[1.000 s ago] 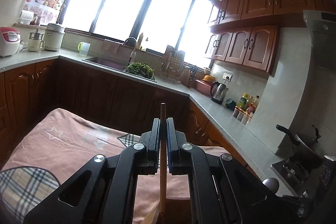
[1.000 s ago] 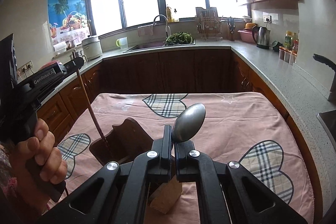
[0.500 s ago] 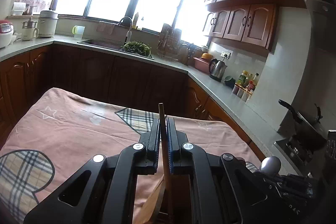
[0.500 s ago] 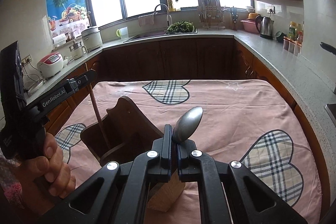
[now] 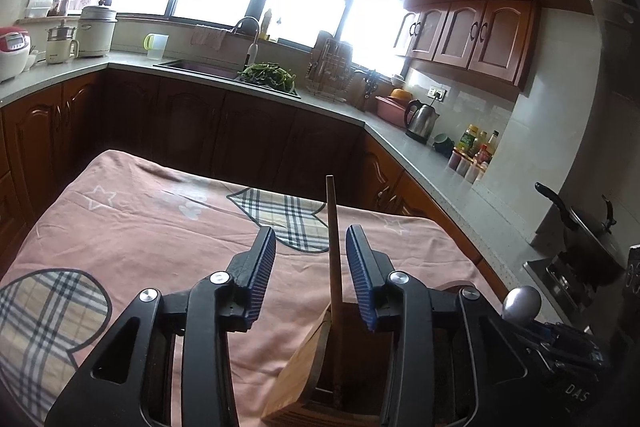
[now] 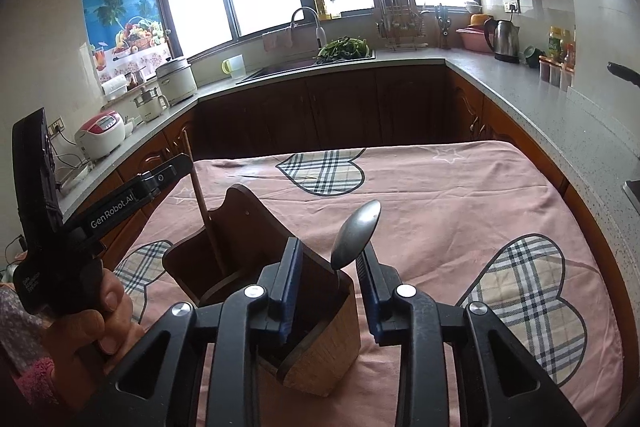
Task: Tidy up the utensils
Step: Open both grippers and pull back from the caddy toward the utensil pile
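Left wrist view
- Left gripper point(image 5: 311, 269): jaws apart, blue ribbed pads facing each other, nothing pinched between them.
- Wooden chopstick point(image 5: 333, 259): stands nearly upright in the gap between the pads, closer to the right-hand pad; whether it touches that pad cannot be told. Its lower end goes down into the wooden utensil holder point(image 5: 300, 379).
- Wooden utensil holder: directly below the gripper, on the pink tablecloth point(image 5: 152, 227), its light outer wall and dark inside both showing.
- Metal spoon point(image 5: 521, 303): only its rounded bowl shows, at the lower right above the black body of the other gripper.
- Surroundings: an electric kettle point(image 5: 420, 117) on the grey counter to the right, well apart from the table.

Right wrist view
- Right gripper point(image 6: 328, 285): jaws apart, gripping nothing.
- Metal spoon point(image 6: 356, 229): stands bowl up, leaning right, between the pads; its handle drops into the near compartment of the wooden utensil holder point(image 6: 320, 351).
- Wooden chopstick point(image 6: 202, 205): stands tilted in the far compartment, its top rising past the left gripper's finger.
- Left gripper point(image 6: 176, 169): reaches in from the left, held in the person's left hand point(image 6: 96, 323); its finger tip lies beside the chopstick.
- Wooden utensil holder: rests on the pink tablecloth point(image 6: 440, 211) with plaid hearts.
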Action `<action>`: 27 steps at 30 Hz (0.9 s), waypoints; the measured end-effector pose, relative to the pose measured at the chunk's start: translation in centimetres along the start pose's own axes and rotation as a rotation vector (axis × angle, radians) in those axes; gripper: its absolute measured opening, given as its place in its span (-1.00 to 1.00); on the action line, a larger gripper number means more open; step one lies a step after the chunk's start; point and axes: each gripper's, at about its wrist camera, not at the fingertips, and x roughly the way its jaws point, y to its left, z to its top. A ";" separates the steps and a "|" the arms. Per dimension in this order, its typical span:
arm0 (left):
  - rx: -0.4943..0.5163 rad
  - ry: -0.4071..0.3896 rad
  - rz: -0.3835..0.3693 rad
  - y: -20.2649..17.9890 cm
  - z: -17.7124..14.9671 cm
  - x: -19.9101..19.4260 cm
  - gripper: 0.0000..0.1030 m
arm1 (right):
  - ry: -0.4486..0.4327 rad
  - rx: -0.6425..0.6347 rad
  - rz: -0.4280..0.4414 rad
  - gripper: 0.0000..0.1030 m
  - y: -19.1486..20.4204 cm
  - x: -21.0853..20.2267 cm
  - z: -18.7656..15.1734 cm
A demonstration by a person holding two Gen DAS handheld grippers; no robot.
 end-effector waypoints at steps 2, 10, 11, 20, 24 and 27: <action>-0.005 0.008 -0.002 0.0 0.0 -0.4 -0.06 | -0.001 0.004 0.000 -0.27 -0.1 -0.3 -0.2; -0.012 0.065 0.053 0.4 -0.7 -4.5 0.74 | -0.030 0.065 0.042 0.25 -1.2 -3.7 -1.3; -0.014 0.078 0.051 0.6 -0.9 -5.2 0.75 | -0.037 0.070 0.046 0.31 -1.2 -4.4 -1.5; 0.023 0.134 0.060 0.6 -4.4 -13.1 0.75 | -0.083 0.091 0.066 0.34 -1.4 -11.2 -4.2; 0.052 0.163 0.037 0.0 -6.1 -15.9 0.75 | -0.088 0.098 0.064 0.34 -1.5 -13.7 -5.5; 0.081 0.180 0.022 -0.4 -7.3 -17.7 0.75 | -0.084 0.101 0.060 0.34 -1.7 -15.3 -6.7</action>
